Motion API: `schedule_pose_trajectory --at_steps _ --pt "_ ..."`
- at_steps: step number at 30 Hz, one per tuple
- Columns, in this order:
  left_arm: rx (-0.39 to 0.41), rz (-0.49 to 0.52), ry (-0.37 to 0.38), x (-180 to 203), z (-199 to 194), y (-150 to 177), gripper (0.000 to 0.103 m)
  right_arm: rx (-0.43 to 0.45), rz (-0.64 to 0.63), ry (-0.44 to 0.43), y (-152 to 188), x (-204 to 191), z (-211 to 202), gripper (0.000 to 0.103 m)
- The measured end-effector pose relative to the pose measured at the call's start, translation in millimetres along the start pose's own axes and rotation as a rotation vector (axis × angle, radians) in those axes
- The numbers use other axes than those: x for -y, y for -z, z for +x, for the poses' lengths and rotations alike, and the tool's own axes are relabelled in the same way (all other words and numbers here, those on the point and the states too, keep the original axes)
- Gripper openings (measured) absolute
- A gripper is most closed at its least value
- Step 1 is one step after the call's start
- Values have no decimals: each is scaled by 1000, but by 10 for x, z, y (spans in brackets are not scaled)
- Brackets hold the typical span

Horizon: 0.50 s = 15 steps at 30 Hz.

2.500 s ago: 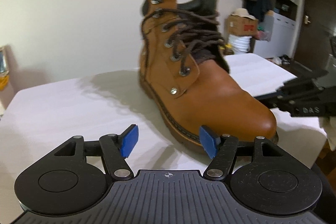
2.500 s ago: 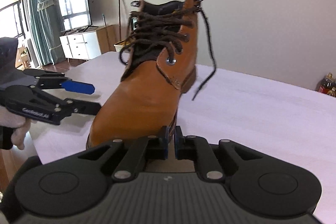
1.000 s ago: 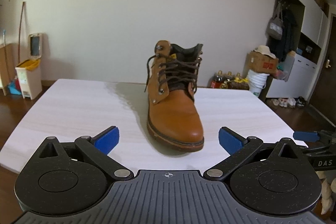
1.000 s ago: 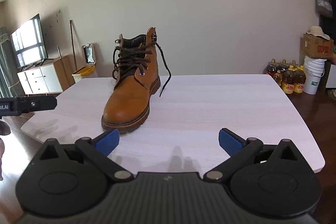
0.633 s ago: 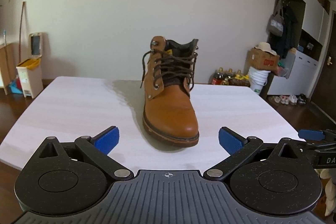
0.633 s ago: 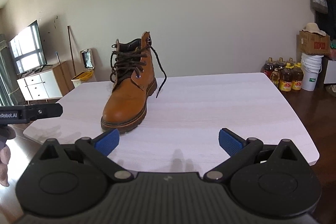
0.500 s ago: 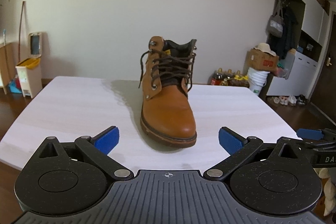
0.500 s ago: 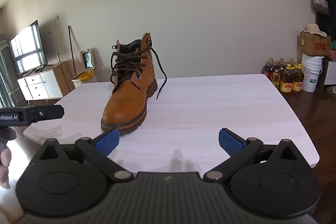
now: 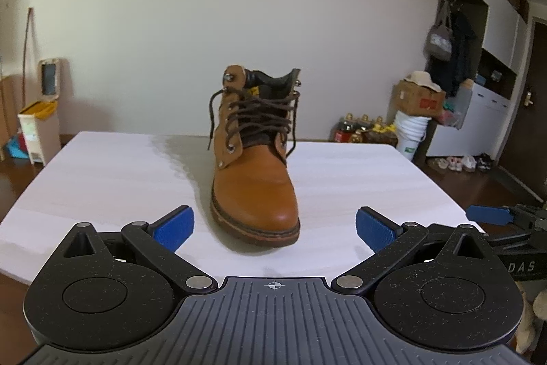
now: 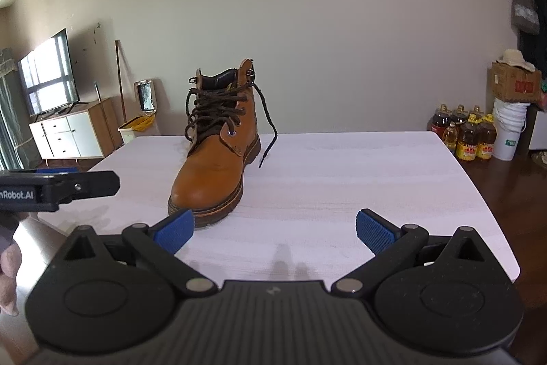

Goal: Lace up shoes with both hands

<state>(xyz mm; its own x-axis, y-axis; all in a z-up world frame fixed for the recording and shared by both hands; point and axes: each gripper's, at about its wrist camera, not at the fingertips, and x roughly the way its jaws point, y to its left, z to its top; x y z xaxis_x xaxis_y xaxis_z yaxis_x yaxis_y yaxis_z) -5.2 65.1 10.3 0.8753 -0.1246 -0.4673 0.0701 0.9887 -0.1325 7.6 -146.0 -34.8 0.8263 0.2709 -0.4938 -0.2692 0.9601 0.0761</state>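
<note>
A tan leather boot stands upright on the white table, toe toward me. Its dark brown laces are threaded through the eyelets, and both loose ends hang down the sides. In the right wrist view the boot is left of centre, with one lace end trailing onto the table. My left gripper is open and empty, just short of the toe. My right gripper is open and empty, to the right of the boot. Each gripper shows at the edge of the other's view.
A TV and a white cabinet stand at the left. A bin stands beyond the table's left edge. Oil bottles, a white bucket and a cardboard box stand on the floor at the right.
Both grippers have pulled back from the boot to the table's near edge. The right gripper, shut 2.5 s ago, has opened wide. The left gripper has opened wider.
</note>
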Motion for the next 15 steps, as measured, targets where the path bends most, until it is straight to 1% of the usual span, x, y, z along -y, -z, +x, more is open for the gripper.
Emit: schedule_pose_trajectory --at_steps 2,5,11,15 --pt "-3 -6 -2 14 -4 -24 103 -5 -7 4 -15 -1 -2 102" --pt "-8 -21 29 -1 -17 -62 103 -6 -9 7 -52 11 -16 102" --pt "13 2 3 30 -118 -63 103 -5 -22 2 -173 -6 -59 102" --pt "9 -3 -18 -18 -177 -46 103 6 -30 -17 -212 -60 -84 102"
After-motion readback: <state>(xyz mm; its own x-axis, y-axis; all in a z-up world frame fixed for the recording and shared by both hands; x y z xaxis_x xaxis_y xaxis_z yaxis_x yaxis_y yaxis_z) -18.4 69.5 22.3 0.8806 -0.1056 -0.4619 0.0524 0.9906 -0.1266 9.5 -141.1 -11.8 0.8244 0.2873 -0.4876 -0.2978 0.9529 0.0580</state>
